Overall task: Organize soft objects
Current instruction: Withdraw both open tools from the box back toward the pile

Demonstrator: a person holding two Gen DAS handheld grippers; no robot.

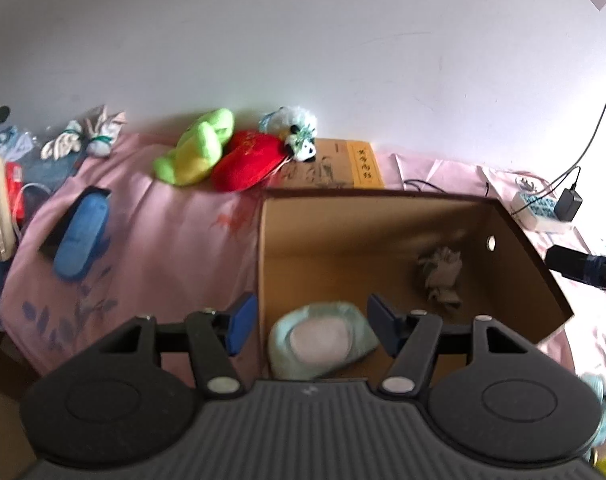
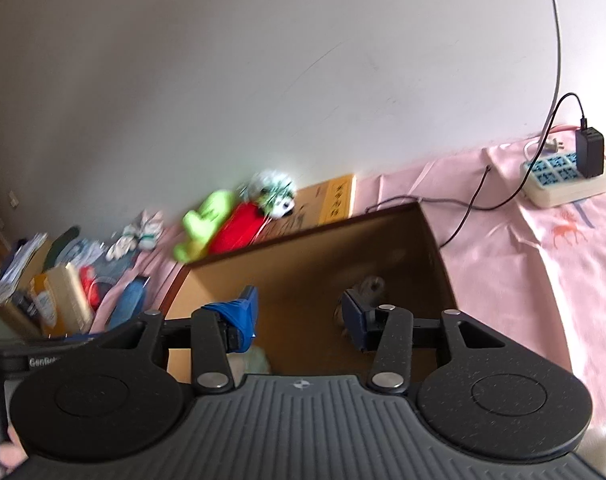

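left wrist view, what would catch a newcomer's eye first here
The bright plush pile against the wall stands out: a lime green plush toy touching a red plush cushion, with a small panda plush at its far end. In front sits an open cardboard box on the pink sheet, holding a pale green and pink pad and a crumpled grey item. A blue slipper lies to the left.

One cardboard box [image 1: 523, 248]; three plush toys [image 1: 195, 148]; one blue slipper [image 1: 81, 236]; one power strip [image 1: 537, 210].

Daylight from right washes out wall [image 1: 303, 40]; cardboard box [image 1: 287, 240] interior shadowed; plush toys [image 2: 207, 228] motion-blurred; fisheye edges bowed, vignetted.
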